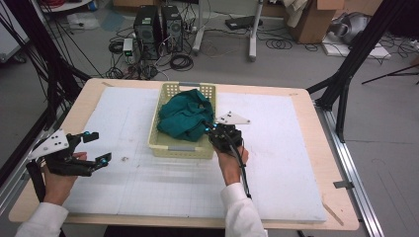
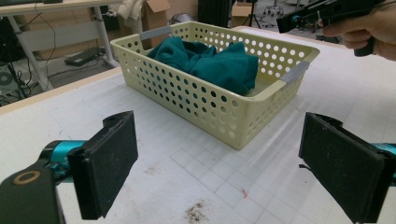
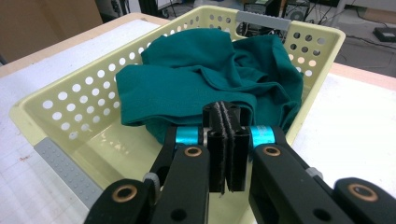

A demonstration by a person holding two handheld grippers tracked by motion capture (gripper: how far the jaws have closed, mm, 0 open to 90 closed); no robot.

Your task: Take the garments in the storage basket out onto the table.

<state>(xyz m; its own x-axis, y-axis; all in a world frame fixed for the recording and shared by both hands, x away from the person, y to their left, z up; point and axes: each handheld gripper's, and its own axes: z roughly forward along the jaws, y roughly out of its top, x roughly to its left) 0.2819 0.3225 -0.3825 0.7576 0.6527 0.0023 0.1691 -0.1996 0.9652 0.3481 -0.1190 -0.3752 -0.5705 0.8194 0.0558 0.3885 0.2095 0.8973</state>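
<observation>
Right gripper (image 3: 226, 149) sits over the near end of the basket (image 1: 157, 146) with its jaws pressed together on nothing, far as I can tell; left gripper (image 2: 219, 163) is spread wide over the worktop (image 1: 276, 163), well clear; green cloth (image 3: 210, 79) is bunched inside the basket; looks like nothing's been lifted out yet.

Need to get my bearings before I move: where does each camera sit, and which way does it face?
High view: above the table's near edge, looking down on the basket; forearms, both grippers.
Left gripper view: low, between open jaws, facing the basket side; right gripper beyond.
Right gripper view: over the rim, jaws shut before the green cloth.
All share basket and cloth.
</observation>
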